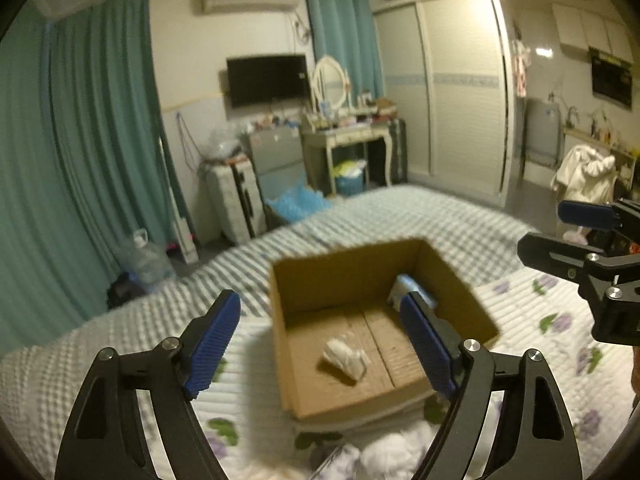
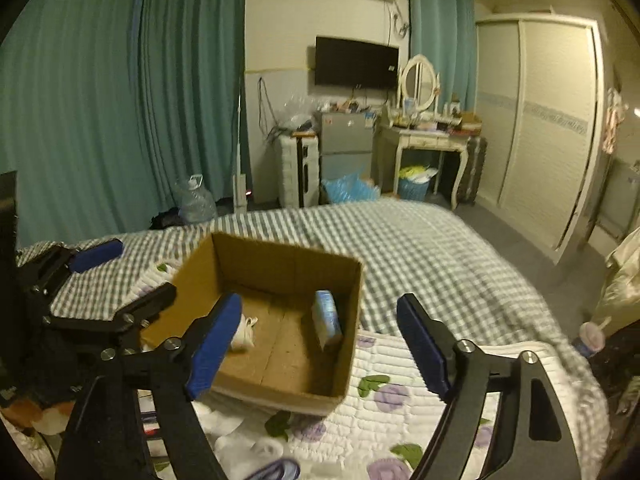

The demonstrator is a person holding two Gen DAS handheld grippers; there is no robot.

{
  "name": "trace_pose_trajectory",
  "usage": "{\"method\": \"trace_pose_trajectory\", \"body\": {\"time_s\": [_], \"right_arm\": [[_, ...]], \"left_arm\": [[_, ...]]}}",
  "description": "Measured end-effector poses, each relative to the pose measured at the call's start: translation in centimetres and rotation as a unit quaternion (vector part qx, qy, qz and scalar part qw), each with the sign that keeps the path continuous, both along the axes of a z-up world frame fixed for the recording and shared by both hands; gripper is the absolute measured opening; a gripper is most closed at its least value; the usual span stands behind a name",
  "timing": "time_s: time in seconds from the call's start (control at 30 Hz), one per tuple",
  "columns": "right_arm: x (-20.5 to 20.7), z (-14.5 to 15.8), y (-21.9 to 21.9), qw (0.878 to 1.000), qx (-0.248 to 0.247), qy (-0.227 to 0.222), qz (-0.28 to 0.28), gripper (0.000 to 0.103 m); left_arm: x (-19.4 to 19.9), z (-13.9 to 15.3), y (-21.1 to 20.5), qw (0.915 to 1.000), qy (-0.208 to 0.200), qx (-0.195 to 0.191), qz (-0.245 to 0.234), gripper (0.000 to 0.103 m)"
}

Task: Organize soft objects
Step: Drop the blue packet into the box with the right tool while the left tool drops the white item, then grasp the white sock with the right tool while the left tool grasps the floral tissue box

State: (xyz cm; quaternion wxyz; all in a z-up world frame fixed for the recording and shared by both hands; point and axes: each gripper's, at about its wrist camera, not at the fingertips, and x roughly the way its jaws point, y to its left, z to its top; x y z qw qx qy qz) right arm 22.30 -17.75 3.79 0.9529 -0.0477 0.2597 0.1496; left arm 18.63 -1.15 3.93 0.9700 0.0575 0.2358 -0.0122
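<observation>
With my left gripper (image 1: 320, 340) and right gripper (image 2: 320, 340) both released and empty, I risk nudging the light cardboard box (image 1: 376, 276) at frame centre while reaching for the soft white bits (image 1: 396, 452) along the bottom edge.

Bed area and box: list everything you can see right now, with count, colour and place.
cardboard box: one, brown, open, on the bed
white bundle: one, on the box floor
light blue packet: one, leaning in the box's corner
white soft items: several, on the quilt before the box
floral quilt: one, white with purple flowers, under the box
checked blanket: one, grey-white, beyond the box
left gripper: black, blue fingers, open, empty
right gripper: same, open, empty
</observation>
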Motion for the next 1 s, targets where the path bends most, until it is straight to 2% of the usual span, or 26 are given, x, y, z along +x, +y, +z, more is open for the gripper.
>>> {"method": "trace_pose_trajectory", "body": {"time_s": [0.03,0.1,0.23,0.4,0.5,0.6,0.7,0.87,1.0], "right_arm": [[-0.9,1.0,0.1,1.0,-0.003,-0.004,-0.004,0.083],[-3.7,3.5,0.2,1.0,-0.005,-0.014,-0.001,0.084],[-9.0,6.6,0.6,0.999,-0.009,-0.032,-0.004,0.092],[-14.9,7.6,2.1,0.998,-0.043,-0.038,-0.001,0.092],[-17.2,6.5,2.7,0.998,-0.044,-0.034,0.003,0.092],[-18.5,4.3,3.1,0.998,-0.047,-0.03,0.001,0.092],[-18.4,0.6,3.8,0.999,-0.048,-0.012,-0.001,0.092],[-15.9,-7.3,4.7,0.997,-0.05,0.052,-0.002,0.092],[-14.1,-12.2,5.2,0.994,-0.053,0.091,0.002,0.092]], "left_arm": [[-1.2,1.2,0.2,0.9999,-0.01,-0.002,-0.002,0.084],[-4.3,3.7,0.8,0.9994,-0.033,-0.003,-0.006,0.093],[-8.7,6.8,2.0,0.9981,-0.059,-0.01,-0.013,0.094],[-12.8,7.0,3.4,0.9978,-0.064,-0.009,-0.017,0.094],[-13.7,5.1,4.2,0.9989,-0.046,-0.003,-0.012,0.094],[-13.9,1.7,4.5,0.9998,-0.016,-0.002,-0.006,0.094],[-13.3,-2.4,4.5,0.9997,0.022,-0.012,-0.004,0.094],[-12.7,-10.1,3.8,0.9965,0.08,-0.025,0.001,0.094],[-12.7,-14.3,3.7,0.9923,0.12,-0.03,0.002,0.093]]}}
